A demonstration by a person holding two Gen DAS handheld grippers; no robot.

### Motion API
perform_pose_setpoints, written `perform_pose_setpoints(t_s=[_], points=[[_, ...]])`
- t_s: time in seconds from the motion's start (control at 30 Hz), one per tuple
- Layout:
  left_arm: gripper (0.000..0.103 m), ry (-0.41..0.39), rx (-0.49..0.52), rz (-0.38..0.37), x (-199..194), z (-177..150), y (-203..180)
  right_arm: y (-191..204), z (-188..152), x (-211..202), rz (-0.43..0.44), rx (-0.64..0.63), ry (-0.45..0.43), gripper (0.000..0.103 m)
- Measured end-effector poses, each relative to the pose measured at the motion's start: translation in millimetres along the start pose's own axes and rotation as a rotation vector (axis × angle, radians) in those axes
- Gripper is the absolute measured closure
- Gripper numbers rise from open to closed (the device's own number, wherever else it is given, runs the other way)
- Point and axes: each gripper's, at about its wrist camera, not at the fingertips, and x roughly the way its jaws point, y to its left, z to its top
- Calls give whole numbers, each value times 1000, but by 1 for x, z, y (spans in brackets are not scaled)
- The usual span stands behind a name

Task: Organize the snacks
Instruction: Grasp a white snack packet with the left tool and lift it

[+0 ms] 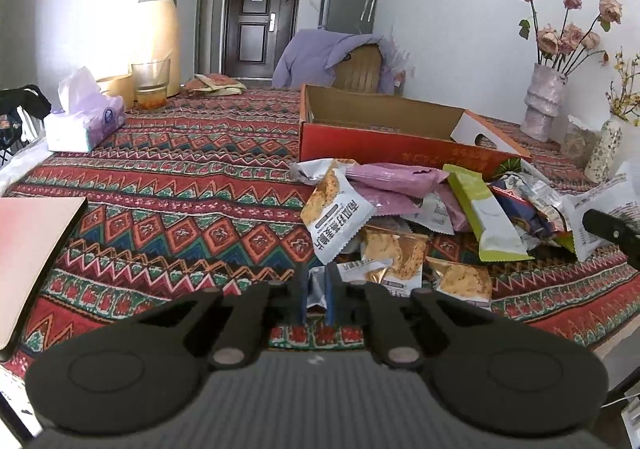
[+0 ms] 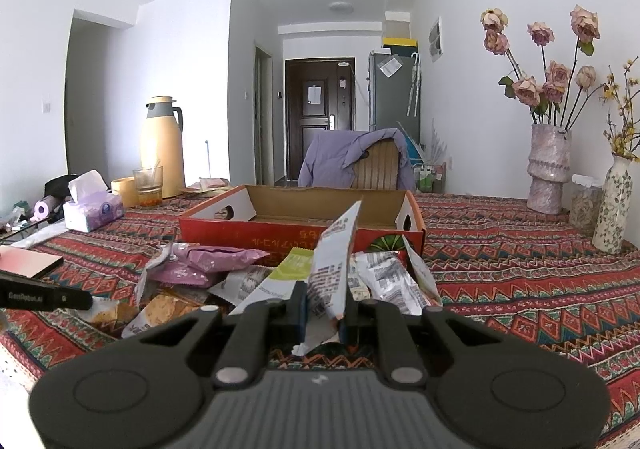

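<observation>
From the left wrist, the left gripper (image 1: 316,299) has its fingers pinched tight on the edge of a small silver foil snack packet (image 1: 316,289) at the near end of the heap of snack wrappers (image 1: 420,217). The shallow red cardboard box with a brown inside (image 1: 384,121) lies beyond that heap, ahead and to the right, its long side across the view; the packets rest between the fingers and the box, so the carry probably has to rise over them. A purple tissue pack (image 1: 82,121) sits well left of the box.

From the right wrist, the right gripper (image 2: 324,309) is clamped on a white printed snack sachet (image 2: 334,261) that stands upright, tip pointing at the box (image 2: 304,225) straight ahead. This hand looks nearer the box. On the patterned desk (image 2: 540,289), a pink vase (image 2: 550,169) stands well right of the box.
</observation>
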Motion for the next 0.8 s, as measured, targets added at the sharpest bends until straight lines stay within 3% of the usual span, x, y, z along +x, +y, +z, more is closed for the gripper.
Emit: perform_pose_setpoints(t_s=[0.1, 0.2, 0.23, 0.27, 0.37, 0.57, 0.7, 0.73, 0.77, 0.8], points=[[92, 40, 5, 8, 8, -3, -2, 0, -1, 1, 5, 2, 7, 89], [69, 64, 27, 14, 13, -8, -5, 0, -2, 2, 10, 2, 13, 89], [53, 62, 40, 7, 13, -9, -7, 0, -3, 2, 11, 2, 15, 89], [46, 54, 54, 8, 13, -10, -9, 1, -3, 2, 13, 3, 17, 89], [36, 48, 98, 17, 17, -9, -14, 1, -4, 4, 18, 3, 24, 89], [26, 83, 128, 43, 37, -10, -11, 0, -6, 5, 21, 7, 32, 89], [25, 85, 101, 34, 46, -15, -3, 1, -7, 8, 24, 10, 40, 89], [29, 75, 98, 32, 46, -16, -2, 1, -7, 9, 26, 9, 42, 89], [41, 65, 96, 33, 45, -17, -1, 2, -7, 9, 27, 7, 44, 89], [46, 58, 95, 21, 44, -17, 1, 2, -7, 10, 28, 6, 46, 89]])
